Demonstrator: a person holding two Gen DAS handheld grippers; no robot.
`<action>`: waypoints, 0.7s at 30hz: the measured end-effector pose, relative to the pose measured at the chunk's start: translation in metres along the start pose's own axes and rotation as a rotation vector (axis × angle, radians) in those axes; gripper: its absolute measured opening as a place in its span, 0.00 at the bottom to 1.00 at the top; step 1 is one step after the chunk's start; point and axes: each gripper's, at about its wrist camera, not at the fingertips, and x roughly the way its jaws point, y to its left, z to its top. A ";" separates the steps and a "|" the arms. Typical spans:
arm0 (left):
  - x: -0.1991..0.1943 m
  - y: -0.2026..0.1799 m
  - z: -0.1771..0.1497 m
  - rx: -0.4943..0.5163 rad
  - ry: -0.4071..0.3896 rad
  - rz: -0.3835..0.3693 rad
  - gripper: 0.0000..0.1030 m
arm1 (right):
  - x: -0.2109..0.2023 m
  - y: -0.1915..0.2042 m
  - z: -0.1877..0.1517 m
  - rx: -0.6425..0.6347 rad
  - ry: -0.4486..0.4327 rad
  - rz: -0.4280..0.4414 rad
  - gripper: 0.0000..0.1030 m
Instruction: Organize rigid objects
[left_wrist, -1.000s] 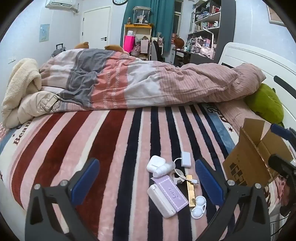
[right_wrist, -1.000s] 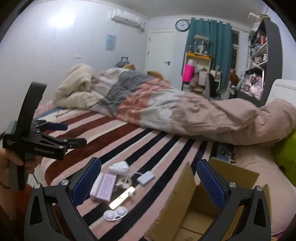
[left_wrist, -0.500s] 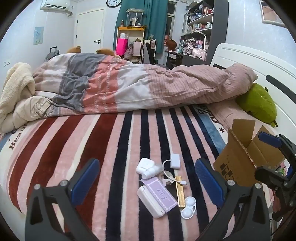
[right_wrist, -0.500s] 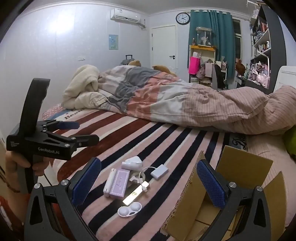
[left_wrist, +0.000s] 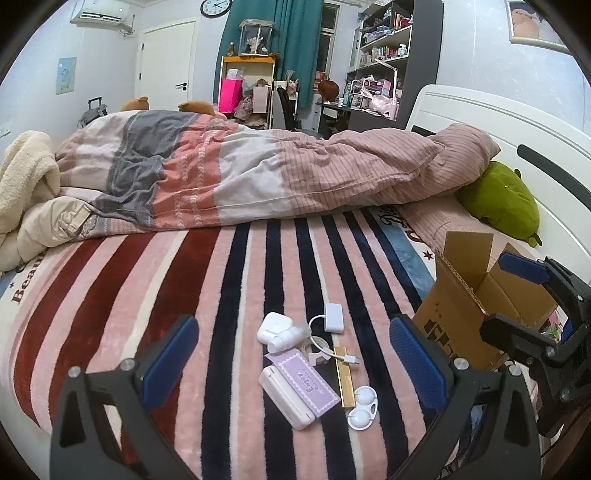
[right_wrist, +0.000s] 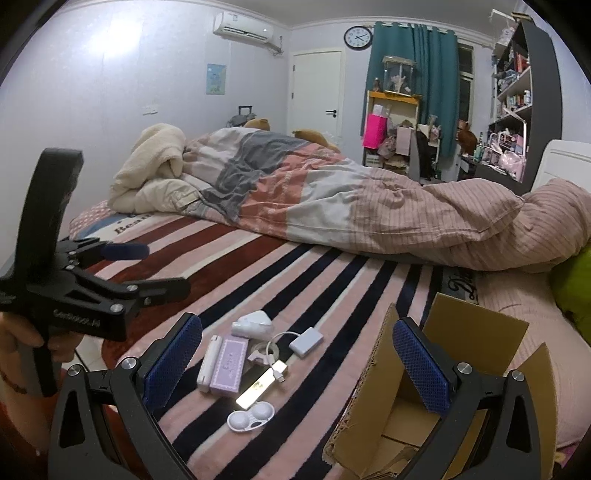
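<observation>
A cluster of small items lies on the striped blanket: a white earbud case (left_wrist: 270, 327), a white adapter with cable (left_wrist: 333, 316), a lilac box (left_wrist: 302, 379), a white oblong case (left_wrist: 286, 397), a gold bar (left_wrist: 343, 376) and a white contact-lens case (left_wrist: 362, 408). The open cardboard box (left_wrist: 476, 306) stands to their right. My left gripper (left_wrist: 291, 362) is open and empty above the cluster. My right gripper (right_wrist: 297, 358) is open and empty, between the cluster (right_wrist: 255, 354) and the box (right_wrist: 454, 373). The left gripper also shows in the right wrist view (right_wrist: 147, 269).
A rumpled pink, grey and white duvet (left_wrist: 258, 173) lies across the far half of the bed. A green plush (left_wrist: 498, 199) rests by the white headboard (left_wrist: 517, 125) at right. A cream blanket (left_wrist: 26, 177) is heaped at far left.
Both grippers have drawn back and risen a little, so the cluster and the box sit further into view. Both stay open. No item has moved.
</observation>
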 end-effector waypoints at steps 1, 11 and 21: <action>0.000 0.000 0.000 0.000 0.001 -0.002 0.99 | 0.000 0.000 0.000 0.008 0.001 0.006 1.00; -0.003 0.002 0.000 0.002 -0.002 -0.009 0.99 | 0.006 -0.007 -0.002 0.042 0.011 0.006 1.00; -0.006 0.003 0.000 0.002 -0.006 -0.007 0.99 | 0.003 0.000 -0.003 0.035 -0.001 0.056 1.00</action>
